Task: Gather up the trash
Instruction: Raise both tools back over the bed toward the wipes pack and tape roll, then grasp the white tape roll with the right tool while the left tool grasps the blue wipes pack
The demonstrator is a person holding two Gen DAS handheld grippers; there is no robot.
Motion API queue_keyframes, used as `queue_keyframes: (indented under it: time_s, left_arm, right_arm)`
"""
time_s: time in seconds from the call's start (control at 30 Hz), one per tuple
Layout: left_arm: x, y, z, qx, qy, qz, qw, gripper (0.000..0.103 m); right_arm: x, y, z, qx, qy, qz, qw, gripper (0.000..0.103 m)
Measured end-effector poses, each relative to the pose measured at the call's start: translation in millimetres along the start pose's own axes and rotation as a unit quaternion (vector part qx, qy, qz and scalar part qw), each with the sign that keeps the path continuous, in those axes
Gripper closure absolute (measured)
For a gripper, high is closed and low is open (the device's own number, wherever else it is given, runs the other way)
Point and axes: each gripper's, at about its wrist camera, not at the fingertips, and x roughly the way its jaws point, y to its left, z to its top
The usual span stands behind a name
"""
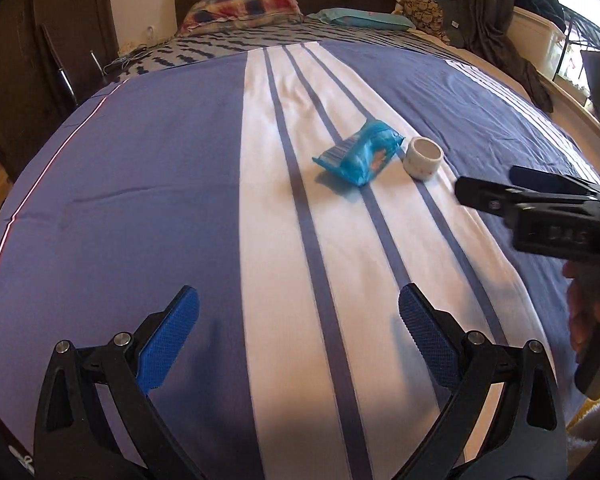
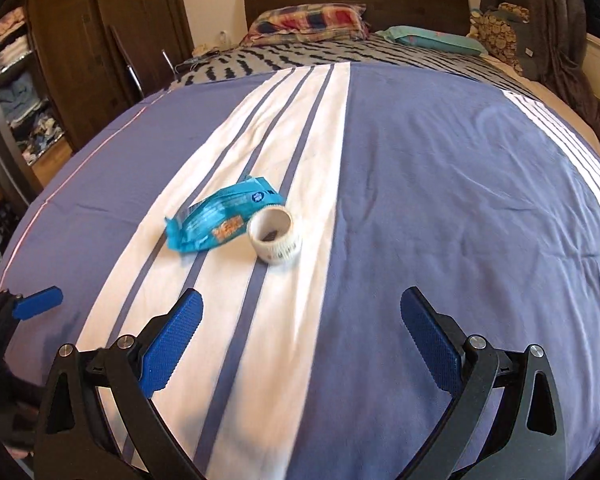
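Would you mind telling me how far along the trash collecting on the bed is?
Nothing looks collected yet. The blue wrapper and the white tape roll lie side by side on the bedspread. The left gripper and right gripper are both open and empty, short of them. Both pickups remain.

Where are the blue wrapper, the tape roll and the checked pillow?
Blue wrapper [image 2: 216, 222], right wrist view, middle of its printed face.
Tape roll [image 2: 278, 250], right wrist view, outer side wall.
Checked pillow [image 1: 242, 8], left wrist view, front face.
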Motion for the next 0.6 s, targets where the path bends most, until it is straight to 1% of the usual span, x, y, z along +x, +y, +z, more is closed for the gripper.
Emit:
queue_keyframes:
  time_s: [0.03, 0.07, 0.1, 0.17, 0.2, 0.23, 0.27, 0.33, 0.4, 0.43, 0.5, 0.6]
  left_arm:
    - [4.3, -0.5, 4.2, 0.000, 0.002, -0.002, 1.0000, 0.008]
    - [7.7, -1.0, 6.4, 0.000, 0.003, -0.003, 1.0000, 0.008]
    - [12.6, -1.3, 10.4, -0.001, 0.005, -0.003, 1.0000, 0.008]
    - [19.9, -1.9, 15.2, -0.001, 0.009, -0.007, 0.9999, 0.008]
    - [23.1, -2.2, 17.2, -0.003, 0.010, -0.009, 0.9999, 0.008]
    - [26.3, -2.9, 19.6, -0.004, 0.011, -0.011, 0.9999, 0.008]
    - [29.2, -3.2, 22.4, -0.004, 0.011, -0.013, 0.9998, 0.008]
    - [35.4, -5.5, 27.1, -0.002, 0.012, -0.016, 0.9998, 0.008]
    - [42.8, -8.8, 34.2, 0.001, 0.012, -0.018, 0.9998, 0.008]
    - [45.9, -10.7, 37.5, 0.002, 0.011, -0.018, 0.9998, 0.008]
    - [52.1, -14.7, 45.8, 0.006, 0.009, -0.019, 0.9998, 0.008]
    - [62.1, -20.9, 61.9, 0.010, 0.002, -0.023, 0.9997, 0.008]
  right_arm:
    - [7.7, 1.9, 3.9, -0.003, 0.002, 0.000, 1.000, 0.005]
    - [12.7, 2.0, 6.4, -0.004, 0.004, 0.001, 1.000, 0.010]
    - [22.3, 2.5, 10.8, -0.001, 0.014, 0.004, 1.000, 0.017]
    - [32.7, 1.5, 16.6, 0.008, 0.024, 0.018, 1.000, 0.026]
    - [38.4, 0.7, 19.8, 0.012, 0.029, 0.024, 0.999, 0.029]
    - [41.2, 0.5, 21.4, 0.013, 0.030, 0.023, 0.999, 0.030]
    - [43.3, 0.7, 23.1, 0.012, 0.030, 0.022, 0.999, 0.033]
    - [46.4, 0.1, 27.1, 0.010, 0.028, 0.024, 0.999, 0.044]
    - [45.6, -1.1, 28.9, 0.004, 0.023, 0.034, 0.999, 0.070]
    - [44.0, -1.2, 29.3, 0.000, 0.021, 0.038, 0.999, 0.070]
    - [39.4, -3.1, 29.4, -0.007, 0.009, 0.023, 1.000, 0.070]
    - [31.0, -15.0, 30.9, 0.003, -0.004, 0.015, 1.000, 0.070]
